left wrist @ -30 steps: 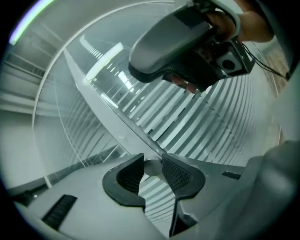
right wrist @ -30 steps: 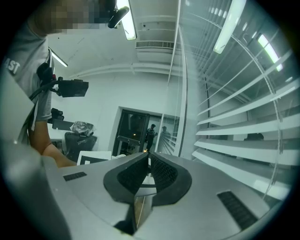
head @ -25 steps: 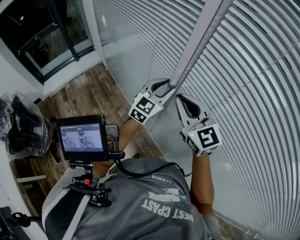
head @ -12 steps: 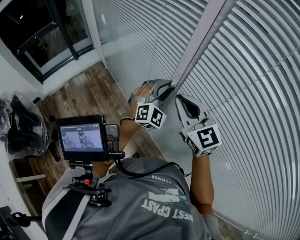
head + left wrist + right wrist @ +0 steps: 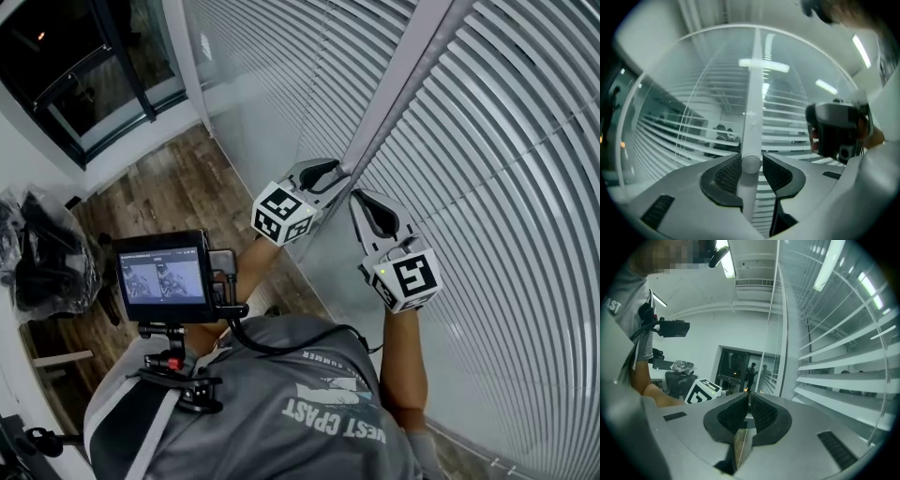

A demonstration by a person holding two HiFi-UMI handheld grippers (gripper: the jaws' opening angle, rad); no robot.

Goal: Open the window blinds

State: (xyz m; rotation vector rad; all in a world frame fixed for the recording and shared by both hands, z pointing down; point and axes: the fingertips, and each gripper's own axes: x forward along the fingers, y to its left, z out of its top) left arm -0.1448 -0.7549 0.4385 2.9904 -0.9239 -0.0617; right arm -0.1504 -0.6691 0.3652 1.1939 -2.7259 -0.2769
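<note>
Jaws of left gripper [image 5: 751, 165] clamp the smooth, round, white wand [image 5: 753, 112] at its capped end. Right gripper [image 5: 748, 401] sits beside the wand, jaws together. Flat blinds [image 5: 506, 141] lie behind the wand.

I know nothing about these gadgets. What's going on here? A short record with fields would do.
Place: indoors, at a window with blinds, above a wood floor
Who: a person holding a gripper in each hand
Left gripper: jaws closed on the lower end of the wand
Right gripper: jaws together, nothing seen between them; its tip is near the wand
Blinds: down, with gaps between the slats
Also: a small screen at the person's chest
</note>
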